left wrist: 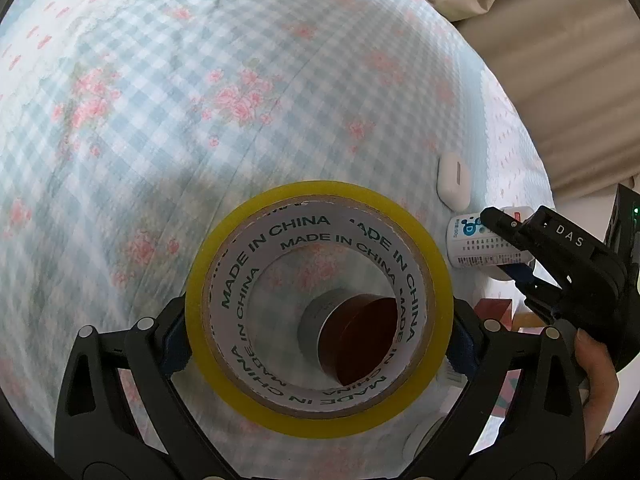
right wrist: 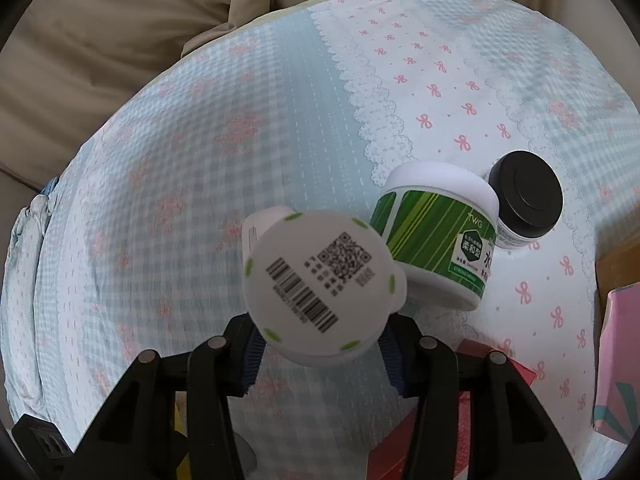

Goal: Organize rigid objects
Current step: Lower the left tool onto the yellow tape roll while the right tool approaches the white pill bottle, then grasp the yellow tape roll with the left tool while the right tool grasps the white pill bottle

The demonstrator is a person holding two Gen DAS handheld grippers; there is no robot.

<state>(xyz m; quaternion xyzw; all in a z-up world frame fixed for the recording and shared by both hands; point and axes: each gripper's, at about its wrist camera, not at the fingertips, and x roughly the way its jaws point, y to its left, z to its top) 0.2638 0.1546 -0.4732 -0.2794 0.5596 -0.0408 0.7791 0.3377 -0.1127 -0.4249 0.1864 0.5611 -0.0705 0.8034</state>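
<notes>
A yellow tape roll with "MADE IN CHINA" printed inside its core fills the lower middle of the left wrist view. My left gripper is shut on it, a blue pad against each side. In the right wrist view my right gripper is shut on a small white jar, its barcoded bottom facing the camera. The left wrist view shows that right gripper at the right edge, clamped on the same jar low over the checked floral bedsheet.
A green-striped white jar and a black-lidded jar stand just right of the held jar. A white oval case lies beside it. A red box, a pink box and wooden blocks sit nearby. Beige bedding borders the sheet.
</notes>
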